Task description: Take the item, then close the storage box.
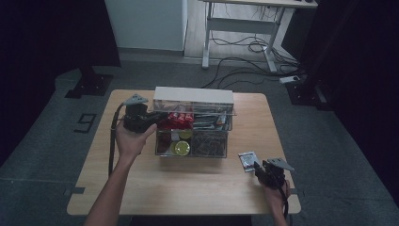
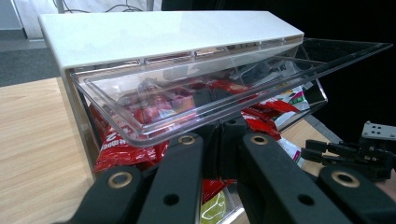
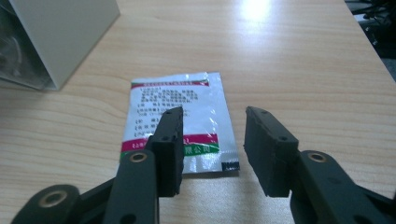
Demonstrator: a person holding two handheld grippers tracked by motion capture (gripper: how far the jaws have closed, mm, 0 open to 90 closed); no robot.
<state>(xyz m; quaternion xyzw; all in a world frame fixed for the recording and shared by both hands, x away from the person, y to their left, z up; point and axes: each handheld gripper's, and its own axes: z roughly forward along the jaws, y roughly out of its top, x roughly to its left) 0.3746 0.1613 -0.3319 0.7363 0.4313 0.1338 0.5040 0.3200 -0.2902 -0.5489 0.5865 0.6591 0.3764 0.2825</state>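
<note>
1. High view: we see the left gripper (image 1: 151, 117) at the left end of the clear box (image 1: 193, 141), just under the box's white top (image 1: 193, 95). The right gripper (image 1: 258, 165) sits well off to the right of the box, near the table's (image 1: 141, 188) front right part.
2. In the left gripper view, we find the left gripper (image 2: 219, 135) with its jaws pressed together, pinching the near rim of the clear lid (image 2: 196, 93) of the box. The lid stands tilted up, hinged under the white top (image 2: 163, 35).
3. Under the raised lid we make out red packets (image 2: 126, 149) inside the box, and something yellow-green lower down.
4. In the right gripper view, we see the right gripper (image 3: 212, 128) with its jaws spread about halfway and nothing pinched between them. The left jaw overlaps the sachet (image 3: 191, 107) in the picture; we cannot tell whether it touches it.
5. The sachet (image 1: 247, 160) lies flat on the table, to the right of the box and apart from it, just ahead of the right gripper.
6. The sachet is a silvery white flat pack, with a red and green band at each end and small dark print between. It looks sealed and slightly glossy.
</note>
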